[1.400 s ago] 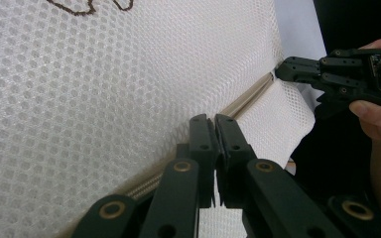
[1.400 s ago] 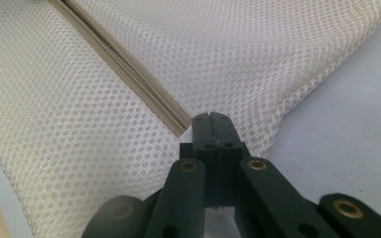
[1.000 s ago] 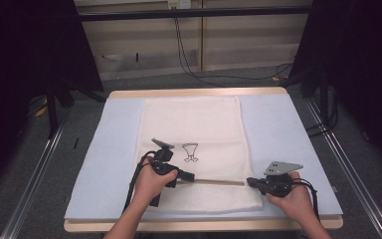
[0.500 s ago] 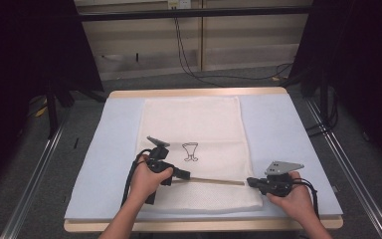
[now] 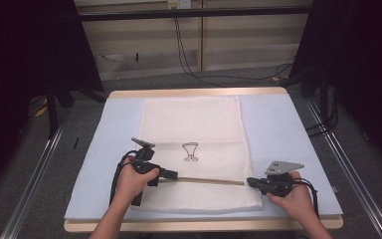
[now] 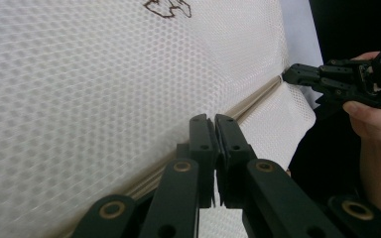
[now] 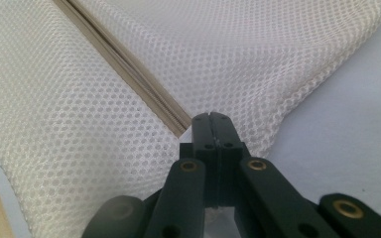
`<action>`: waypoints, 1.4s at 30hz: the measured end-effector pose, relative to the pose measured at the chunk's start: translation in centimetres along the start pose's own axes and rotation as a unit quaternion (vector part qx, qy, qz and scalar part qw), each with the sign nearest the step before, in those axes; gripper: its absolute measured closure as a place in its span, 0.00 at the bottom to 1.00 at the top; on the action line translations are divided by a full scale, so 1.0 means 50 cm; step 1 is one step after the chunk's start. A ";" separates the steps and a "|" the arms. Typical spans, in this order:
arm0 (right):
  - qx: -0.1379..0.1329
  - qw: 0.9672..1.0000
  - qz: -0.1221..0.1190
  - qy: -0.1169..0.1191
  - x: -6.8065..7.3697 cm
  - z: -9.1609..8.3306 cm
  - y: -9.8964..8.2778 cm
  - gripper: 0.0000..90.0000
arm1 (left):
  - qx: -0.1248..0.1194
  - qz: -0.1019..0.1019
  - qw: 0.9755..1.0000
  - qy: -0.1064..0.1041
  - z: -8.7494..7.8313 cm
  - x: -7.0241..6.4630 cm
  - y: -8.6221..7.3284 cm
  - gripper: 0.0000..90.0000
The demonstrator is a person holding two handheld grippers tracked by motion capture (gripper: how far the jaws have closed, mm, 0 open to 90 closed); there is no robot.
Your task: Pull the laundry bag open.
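White mesh fabric forms a flat laundry bag (image 5: pixel 194 144) lying along the middle of a pale blue table mat (image 5: pixel 278 129), with a small dark printed emblem (image 5: pixel 190 151) near its centre. A beige zipper (image 5: pixel 209 180) runs crosswise near the bag's near end.

At the left, the left gripper (image 5: pixel 171 174) rests on the bag at the left part of the zipper line, held in the person's left hand (image 5: pixel 132 181). In the left gripper view its jaws stand pressed together right at the zipper tape (image 6: pixel 248 101); whether they pinch the slider or the tape cannot be told, since the jaw tips cover that spot.

At the right, the right gripper (image 5: pixel 251 182) lies at the zipper's right end, just inside the bag's right edge, gripped by the right hand (image 5: pixel 291 199). In the right gripper view its jaws are fully together, their tips at the end of the zipper (image 7: pixel 129 69), apparently clamped on the mesh there. Bare mat (image 7: pixel 347 139) shows just beyond.
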State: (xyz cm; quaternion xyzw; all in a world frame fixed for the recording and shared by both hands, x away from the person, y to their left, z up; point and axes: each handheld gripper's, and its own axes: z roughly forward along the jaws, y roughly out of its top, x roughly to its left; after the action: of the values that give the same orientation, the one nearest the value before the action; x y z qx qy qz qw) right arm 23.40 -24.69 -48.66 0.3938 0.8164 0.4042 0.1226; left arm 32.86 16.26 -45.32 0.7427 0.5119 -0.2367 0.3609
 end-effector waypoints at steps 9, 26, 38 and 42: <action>0.000 1.000 -0.001 0.000 0.000 0.000 0.000 1.00 | -0.024 -0.027 0.999 0.009 -0.057 0.043 -0.024 0.97; 0.000 1.000 -0.002 0.001 -0.001 0.000 0.001 1.00 | -0.061 -0.034 0.997 0.036 -0.138 0.088 -0.057 0.97; 0.002 1.000 -0.002 0.001 0.000 0.000 0.001 1.00 | -0.077 -0.069 0.994 0.033 -0.181 0.128 -0.074 0.97; 0.001 1.000 -0.001 0.001 -0.001 0.000 0.001 1.00 | -0.076 -0.079 0.993 0.038 -0.197 0.145 -0.082 0.97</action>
State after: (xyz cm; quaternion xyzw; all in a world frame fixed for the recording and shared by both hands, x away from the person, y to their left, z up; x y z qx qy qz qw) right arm 23.46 -24.69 -48.63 0.3928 0.8172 0.4037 0.1219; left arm 31.52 29.10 -45.58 0.6789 0.5988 -0.1962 0.3769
